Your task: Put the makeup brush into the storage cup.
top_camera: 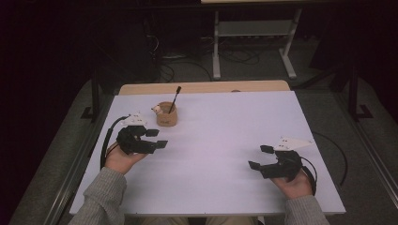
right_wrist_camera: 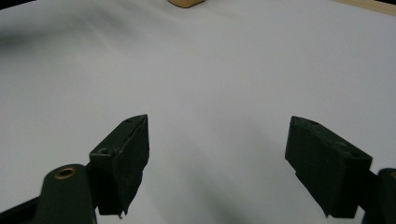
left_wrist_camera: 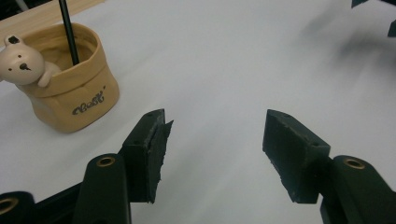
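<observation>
Dim room, evenly lit white table — soft shadows; far corners of both gripper views perhaps motion-blurred.

tan pot, black claws, white table

Only the pen pot (far left, perhaps near the edge) blocks the table.

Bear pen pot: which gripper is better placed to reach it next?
Probably the left. The left gripper sits open just beside the pen pot, nothing between its jaws. The right gripper is open too, but far across the table.
</observation>
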A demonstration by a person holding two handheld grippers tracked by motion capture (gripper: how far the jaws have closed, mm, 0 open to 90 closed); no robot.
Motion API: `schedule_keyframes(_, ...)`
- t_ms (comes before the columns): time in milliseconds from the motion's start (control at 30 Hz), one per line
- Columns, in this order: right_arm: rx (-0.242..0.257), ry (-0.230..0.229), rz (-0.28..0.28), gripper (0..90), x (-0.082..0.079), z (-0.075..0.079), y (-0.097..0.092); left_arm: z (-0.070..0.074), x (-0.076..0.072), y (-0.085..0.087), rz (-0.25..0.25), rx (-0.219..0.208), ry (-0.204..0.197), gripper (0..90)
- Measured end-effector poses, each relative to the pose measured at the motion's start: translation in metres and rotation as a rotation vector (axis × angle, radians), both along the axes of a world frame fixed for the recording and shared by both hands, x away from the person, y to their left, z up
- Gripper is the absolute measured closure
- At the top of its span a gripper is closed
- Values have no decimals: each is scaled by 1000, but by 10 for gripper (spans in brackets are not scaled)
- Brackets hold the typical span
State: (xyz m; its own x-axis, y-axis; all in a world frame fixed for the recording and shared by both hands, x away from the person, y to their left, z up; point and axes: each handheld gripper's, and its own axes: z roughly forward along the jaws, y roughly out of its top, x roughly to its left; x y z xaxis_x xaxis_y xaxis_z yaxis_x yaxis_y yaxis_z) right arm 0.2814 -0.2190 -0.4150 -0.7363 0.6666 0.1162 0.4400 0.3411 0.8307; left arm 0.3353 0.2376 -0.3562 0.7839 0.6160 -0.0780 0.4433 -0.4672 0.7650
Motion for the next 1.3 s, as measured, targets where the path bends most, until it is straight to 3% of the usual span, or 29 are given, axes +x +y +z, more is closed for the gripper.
schedule_keyframes(267, 1, -3, -15, 207, 2, -1, -7, -9, -5, 1, -14, 18, 9, 342)
schedule_keyframes(333, 7, 6, -20, 208, 2, -2, -8, -12, -7, 4, -17, -1, 13, 333)
schedule_keyframes(400, 5, 4, -19, 207, 2, -2, -8, -16, -10, 6, -24, -37, 45, 326)
schedule_keyframes(800, 6, 4, -20, 207, 1, -1, -8, -27, -27, 15, -15, -33, 34, 292)
schedule_keyframes(1033, 3, -1, -16, 207, 0, -1, -8, -31, -37, 14, -21, -9, 22, 286)
schedule_keyframes(1300, -1, 6, -10, 207, 0, -2, -7, -37, -47, 16, -13, -25, 13, 283)
